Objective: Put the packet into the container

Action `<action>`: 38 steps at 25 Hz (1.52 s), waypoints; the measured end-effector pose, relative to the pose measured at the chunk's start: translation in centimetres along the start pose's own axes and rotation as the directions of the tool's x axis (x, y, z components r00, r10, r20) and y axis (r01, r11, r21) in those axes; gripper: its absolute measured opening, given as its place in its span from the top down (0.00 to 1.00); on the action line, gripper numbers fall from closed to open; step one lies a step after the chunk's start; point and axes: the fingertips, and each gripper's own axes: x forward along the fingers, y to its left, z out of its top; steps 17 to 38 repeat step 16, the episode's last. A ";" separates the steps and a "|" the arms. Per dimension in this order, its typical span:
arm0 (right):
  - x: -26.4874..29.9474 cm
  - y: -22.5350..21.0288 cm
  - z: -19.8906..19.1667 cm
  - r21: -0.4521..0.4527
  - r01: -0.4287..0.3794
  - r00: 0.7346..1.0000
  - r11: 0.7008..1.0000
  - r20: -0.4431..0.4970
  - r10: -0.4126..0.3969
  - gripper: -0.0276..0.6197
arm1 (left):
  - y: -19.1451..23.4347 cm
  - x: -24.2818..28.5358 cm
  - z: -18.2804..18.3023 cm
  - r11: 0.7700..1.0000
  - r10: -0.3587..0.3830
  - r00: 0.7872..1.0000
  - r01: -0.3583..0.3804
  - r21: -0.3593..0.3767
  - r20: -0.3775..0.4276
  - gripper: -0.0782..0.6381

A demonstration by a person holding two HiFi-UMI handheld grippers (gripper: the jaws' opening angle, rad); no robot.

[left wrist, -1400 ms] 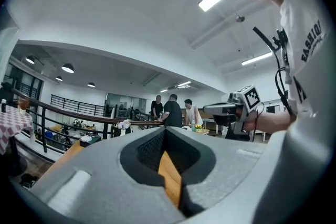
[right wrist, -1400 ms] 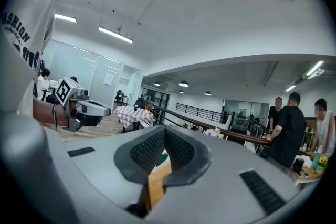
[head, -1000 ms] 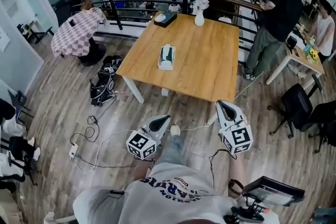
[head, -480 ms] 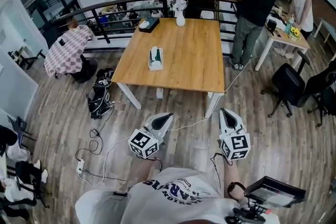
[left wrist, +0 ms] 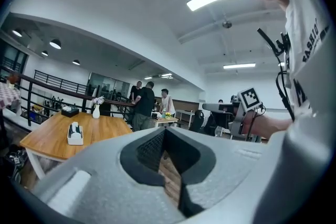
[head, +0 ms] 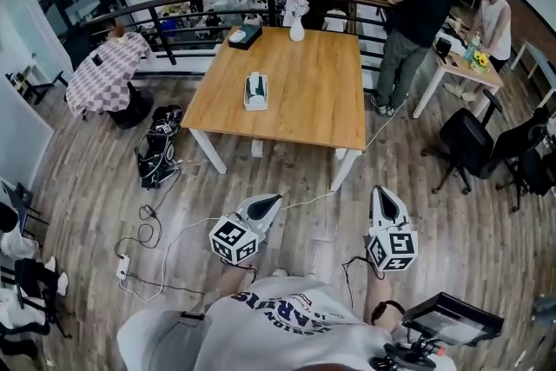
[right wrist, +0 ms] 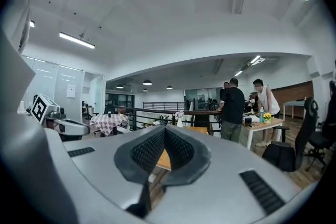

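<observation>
On the wooden table [head: 321,113], toward its left side: a white container [head: 255,102] with a darker piece standing in its top, seemingly the packet [head: 255,84]; too small to tell more. Well apart from both grippers, across a stretch of plank floor [head: 95,187]. In the left gripper view, same container [left wrist: 75,135] up and left of the jaws, far beyond their tips.

Left gripper [head: 271,202]: jaws pressed together, only a thin slit between the dark pads, nothing gripped. Held low in front of the body, over the floor, short of the table's near edge. Pointing roughly level, angled up and right in the head view toward the table's near right leg. Left marker cube [head: 230,241] at its rear, nearest the body.

Right gripper [head: 382,193]: jaws closed tight as well, empty. Held out to the right of the left one, the two well apart. Pointing about level and ahead, past the table's near right corner. Right marker cube [head: 393,249] behind it. In the right gripper view, a slice of tabletop showing through the notch above the closed pads.

Farther back on the table: a dark box [head: 245,36] and a white vase [head: 296,29] near the far edge. Right of the table: people standing [head: 413,22] by a smaller desk.
</observation>
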 end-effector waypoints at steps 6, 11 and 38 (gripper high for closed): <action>-0.6 0.6 0.0 -0.011 -0.008 1.000 1.000 -0.010 0.008 0.95 | 0.4 0.2 1.4 1.000 0.013 0.999 -0.014 0.020 0.029 0.89; -1.6 0.8 0.1 -0.031 -0.002 1.000 1.000 -0.013 0.002 0.95 | -1.3 1.0 2.7 0.998 -0.046 0.998 0.044 0.043 0.052 0.89; -1.6 0.7 -1.0 -0.018 0.000 0.999 1.000 -0.046 -0.001 0.95 | -2.1 1.0 2.4 0.997 -0.064 0.997 0.062 0.040 0.045 0.89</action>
